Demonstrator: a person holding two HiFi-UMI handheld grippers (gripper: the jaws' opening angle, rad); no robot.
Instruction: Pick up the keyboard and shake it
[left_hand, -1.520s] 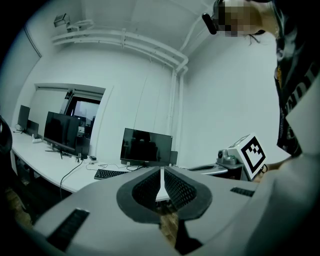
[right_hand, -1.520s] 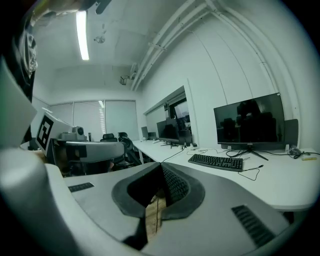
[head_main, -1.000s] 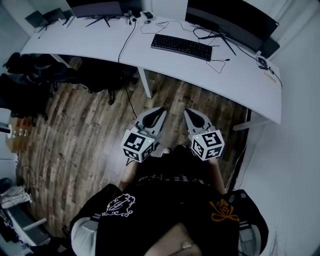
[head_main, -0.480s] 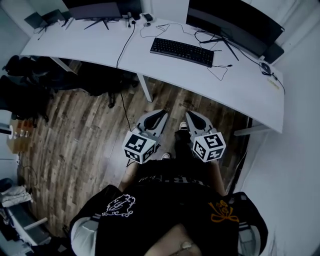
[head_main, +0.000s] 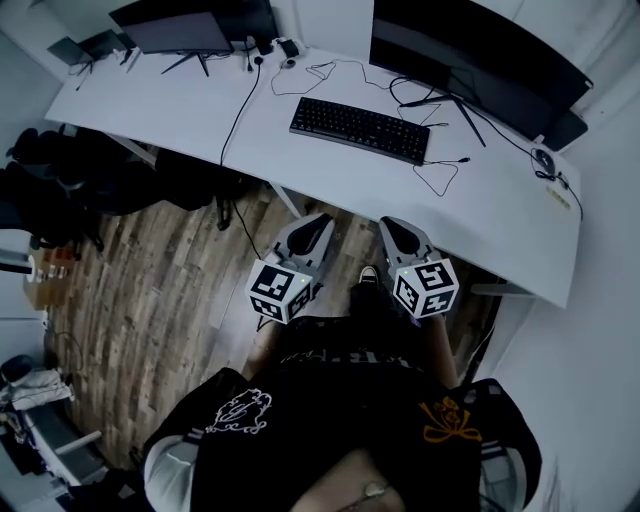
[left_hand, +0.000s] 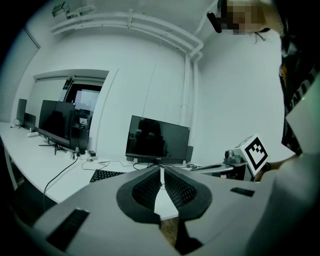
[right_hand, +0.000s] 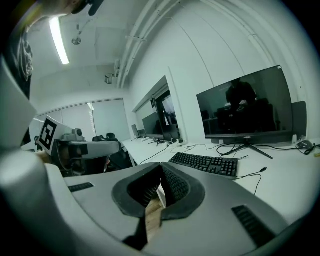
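In the head view, the left tool (head_main: 322, 221) and the right tool (head_main: 393, 224) are held side by side in front of the person's body, above the wooden floor (head_main: 150, 270). Both point toward the white desk (head_main: 500, 215), and their tips are about at its near edge. The black keyboard (head_main: 358, 130) lies flat on the desk ahead of both tools, roughly between the lines they point along and well apart from either tip. A thin cable (head_main: 440, 170) loops on the desk from the end of the keyboard on the right tool's side. A dark monitor (head_main: 470, 60) stands beyond the keyboard.

In the left gripper view, the left tool (left_hand: 161, 169) has its jaws pressed together, tips meeting, with nothing between them. The keyboard (left_hand: 106, 175) lies on the desk (left_hand: 45, 165) ahead of the tips and off to their left, not touching them. The monitor (left_hand: 157, 140) stands straight ahead, behind the keyboard. To the right, the marker cube (left_hand: 256, 153) of the other tool shows.

In the right gripper view, the right tool (right_hand: 161, 167) is likewise fully closed and empty; only a strip of floor shows through the slit behind its tips. The keyboard (right_hand: 205, 164) lies ahead and to the right of the tips, well apart, with the monitor (right_hand: 245, 107) standing beyond it.
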